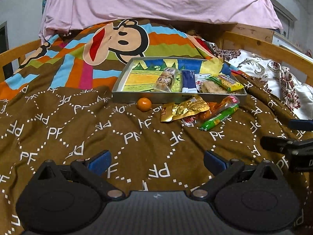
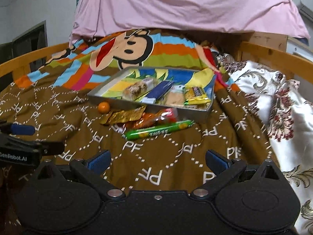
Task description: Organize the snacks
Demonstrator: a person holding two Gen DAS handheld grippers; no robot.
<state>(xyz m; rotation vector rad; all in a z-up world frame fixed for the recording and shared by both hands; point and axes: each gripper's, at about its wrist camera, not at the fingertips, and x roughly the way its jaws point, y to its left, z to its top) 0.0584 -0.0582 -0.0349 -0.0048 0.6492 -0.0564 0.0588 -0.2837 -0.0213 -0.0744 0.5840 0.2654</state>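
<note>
Crosswise, green roll (image 2: 159,130) before tray (image 2: 203,113)

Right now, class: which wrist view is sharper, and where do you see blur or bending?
Left wrist view: sharper, tray print crisp, wooden rail bowed by the fisheye. Right wrist view: softer, wrapped cake and green roll smeared.

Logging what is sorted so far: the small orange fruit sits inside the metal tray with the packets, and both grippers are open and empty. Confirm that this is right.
Not quite. The small orange fruit lies on the brown blanket just outside the front wall of the metal tray, as the left wrist view shows. The rest holds: the left gripper and the right gripper are open and empty.
</note>
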